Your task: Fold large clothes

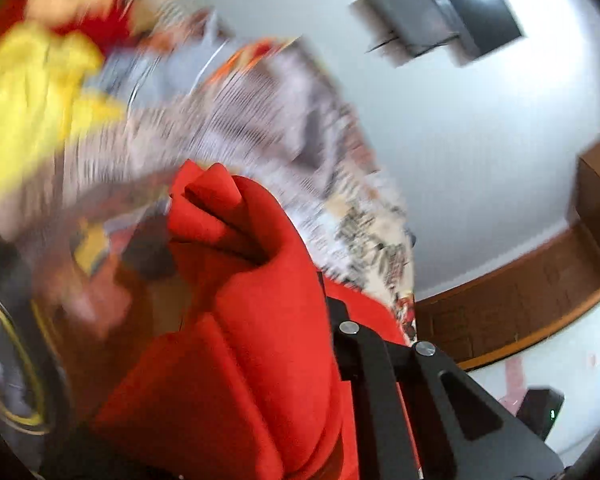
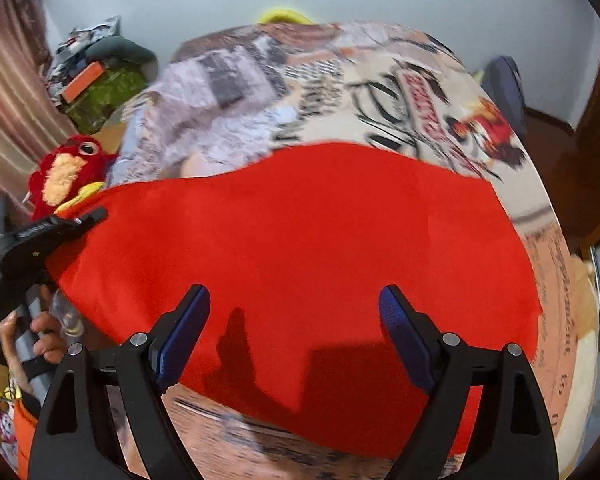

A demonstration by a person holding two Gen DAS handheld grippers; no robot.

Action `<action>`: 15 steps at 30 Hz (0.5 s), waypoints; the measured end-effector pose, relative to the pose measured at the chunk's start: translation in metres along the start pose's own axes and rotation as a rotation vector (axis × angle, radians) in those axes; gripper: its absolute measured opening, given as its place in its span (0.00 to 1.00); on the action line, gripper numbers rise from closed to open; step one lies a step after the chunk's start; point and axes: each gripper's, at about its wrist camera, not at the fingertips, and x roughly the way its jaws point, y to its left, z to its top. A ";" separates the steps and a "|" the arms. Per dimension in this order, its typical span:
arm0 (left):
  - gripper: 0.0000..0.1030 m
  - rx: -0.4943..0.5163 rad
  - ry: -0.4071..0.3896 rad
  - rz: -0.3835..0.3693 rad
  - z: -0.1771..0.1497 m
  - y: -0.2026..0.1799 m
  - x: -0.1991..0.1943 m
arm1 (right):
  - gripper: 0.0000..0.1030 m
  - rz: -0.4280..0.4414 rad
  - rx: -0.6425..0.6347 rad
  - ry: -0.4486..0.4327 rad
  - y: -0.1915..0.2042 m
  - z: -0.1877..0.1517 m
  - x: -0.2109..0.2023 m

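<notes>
Red fleece-like garment (image 2: 300, 248) is seen spread broadly over a bed covered by a printed comic-pattern sheet (image 2: 400, 92), its far edge running across the middle of the bed and its near edge hanging toward the right gripper (image 2: 294, 332). Jaws of the right gripper stand wide apart above the near part of the cloth, with nothing between the blue pads (image 2: 188, 328); no contact with the fabric can be confirmed.

In the left wrist view, a bunched fold of the same red cloth (image 1: 236, 280) fills the space ahead of the left gripper (image 2: 52, 232). Its fingers are narrowed right down, and the gathered cloth is judged to be pinched between them, though the pads themselves are hidden by fabric. Heavy blur is noted in this view. In the right wrist view the left gripper sits at the left edge of the garment, held by a hand (image 2: 40, 336).

Step in hand is judged to be the lifting of one side edge for a first fold. For this to go well, the pinch should take in the hem only, the edge should be carried level so that no diagonal creases form, and the opposite side should be caught by the open gripper before the cloth is drawn across.

A red plush toy with a cream belly (image 2: 66, 176) lies just beside the left edge and could be snagged.
</notes>
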 end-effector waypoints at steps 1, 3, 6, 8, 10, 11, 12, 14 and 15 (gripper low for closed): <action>0.07 0.047 -0.027 0.006 0.004 -0.012 -0.012 | 0.82 0.010 -0.010 0.000 0.008 0.002 0.002; 0.07 0.125 -0.072 0.032 0.008 -0.029 -0.030 | 0.82 0.034 -0.046 0.014 0.030 0.003 0.012; 0.07 0.208 -0.129 0.049 0.010 -0.048 -0.057 | 0.82 0.050 -0.106 0.070 0.058 -0.004 0.037; 0.07 0.209 -0.127 0.027 0.008 -0.053 -0.070 | 0.82 0.077 -0.127 0.093 0.068 -0.010 0.052; 0.07 0.226 -0.114 0.014 0.006 -0.062 -0.068 | 0.82 0.108 -0.139 0.132 0.073 -0.014 0.064; 0.07 0.248 -0.108 0.027 0.003 -0.067 -0.068 | 0.82 0.123 -0.143 0.160 0.074 -0.016 0.071; 0.07 0.274 -0.102 0.047 -0.001 -0.075 -0.065 | 0.82 0.130 -0.146 0.170 0.074 -0.016 0.072; 0.07 0.312 -0.091 0.054 -0.010 -0.088 -0.058 | 0.82 0.132 -0.158 0.168 0.070 -0.015 0.065; 0.07 0.318 -0.086 0.049 -0.011 -0.093 -0.054 | 0.82 0.138 -0.157 0.155 0.063 -0.013 0.056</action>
